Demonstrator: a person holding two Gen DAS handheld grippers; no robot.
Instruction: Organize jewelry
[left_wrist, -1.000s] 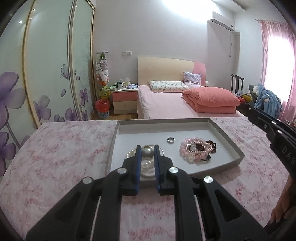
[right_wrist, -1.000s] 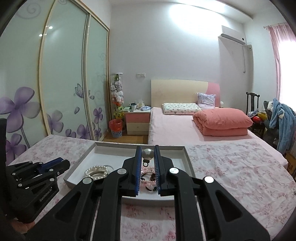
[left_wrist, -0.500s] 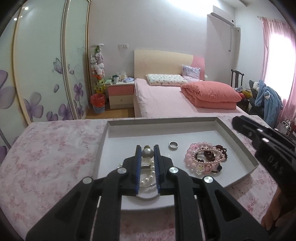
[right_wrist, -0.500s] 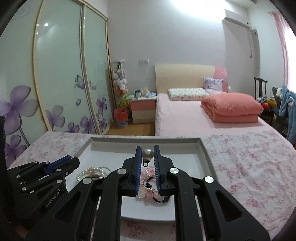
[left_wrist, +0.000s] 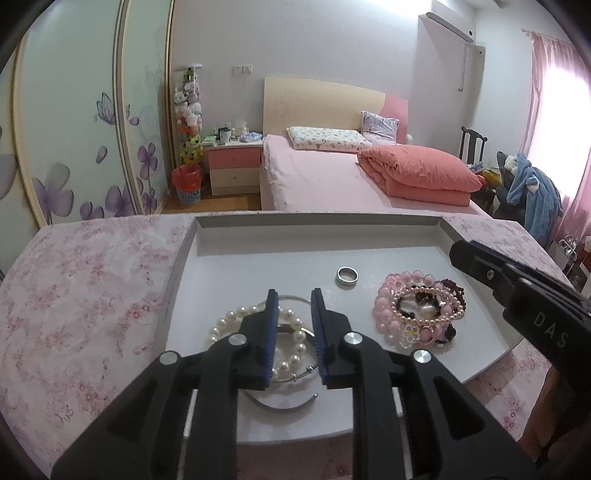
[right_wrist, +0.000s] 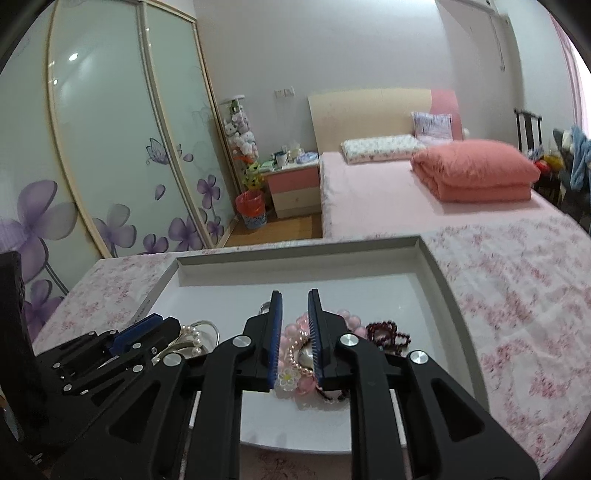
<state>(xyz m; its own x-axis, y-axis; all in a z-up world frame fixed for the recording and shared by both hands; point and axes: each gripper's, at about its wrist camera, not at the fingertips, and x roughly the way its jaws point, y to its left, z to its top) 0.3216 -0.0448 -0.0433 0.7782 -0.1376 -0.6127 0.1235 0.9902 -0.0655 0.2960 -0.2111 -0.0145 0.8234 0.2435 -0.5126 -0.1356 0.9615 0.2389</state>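
A grey tray (left_wrist: 317, 229) sits on a pink floral cloth. In it lie a white pearl bracelet (left_wrist: 236, 321) over thin silver bangles, a silver ring (left_wrist: 347, 276), and a pile of pink and dark bead bracelets (left_wrist: 417, 314). My left gripper (left_wrist: 294, 295) is open and empty, just above the pearl bracelet. My right gripper (right_wrist: 295, 297) is open and empty, above the pink bead pile (right_wrist: 295, 354). The right gripper shows at the right in the left wrist view (left_wrist: 517, 288); the left one shows at the left in the right wrist view (right_wrist: 122, 347).
The table with the floral cloth (left_wrist: 85, 295) reaches out on both sides of the tray (right_wrist: 436, 266). Behind it are a pink bed (left_wrist: 332, 177), a nightstand (left_wrist: 234, 166) and a sliding wardrobe (left_wrist: 74, 129).
Both grippers moved forward and down over the tray. Each held a round pearl piece before; now both have opened and the pearls are no longer between the fingers.
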